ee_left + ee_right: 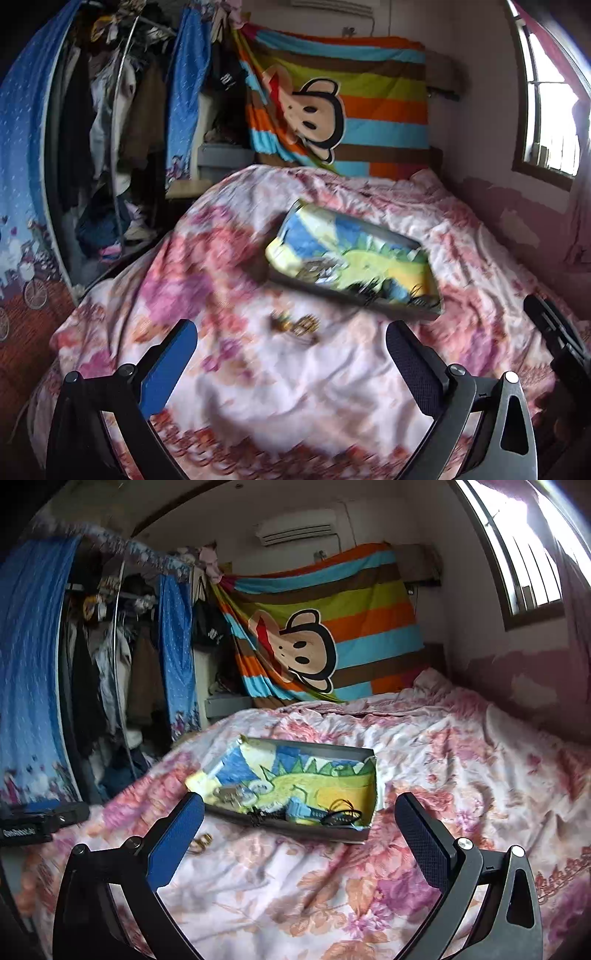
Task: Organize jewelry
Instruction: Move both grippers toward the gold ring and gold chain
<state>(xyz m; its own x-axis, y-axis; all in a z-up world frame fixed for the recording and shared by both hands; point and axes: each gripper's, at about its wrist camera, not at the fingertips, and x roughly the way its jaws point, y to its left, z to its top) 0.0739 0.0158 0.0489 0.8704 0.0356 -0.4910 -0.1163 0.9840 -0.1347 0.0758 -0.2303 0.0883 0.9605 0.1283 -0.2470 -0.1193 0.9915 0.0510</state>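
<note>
A: Report tool states.

B: Left tool (291, 354) and right tool (299, 830) both stand with jaws wide apart, nothing between them.

A: Locate the loose jewelry (295, 326).

B: On the bedspread (332, 387), just below the tray (295, 786), centred ahead of the left tool. In the right view it lies lower left, beside the left finger. The left tool appears nearer.

Floral bedspread (424, 746), striped monkey sheet (332, 627) on the wall, bright window (517, 568), open wardrobe (103, 147).
</note>
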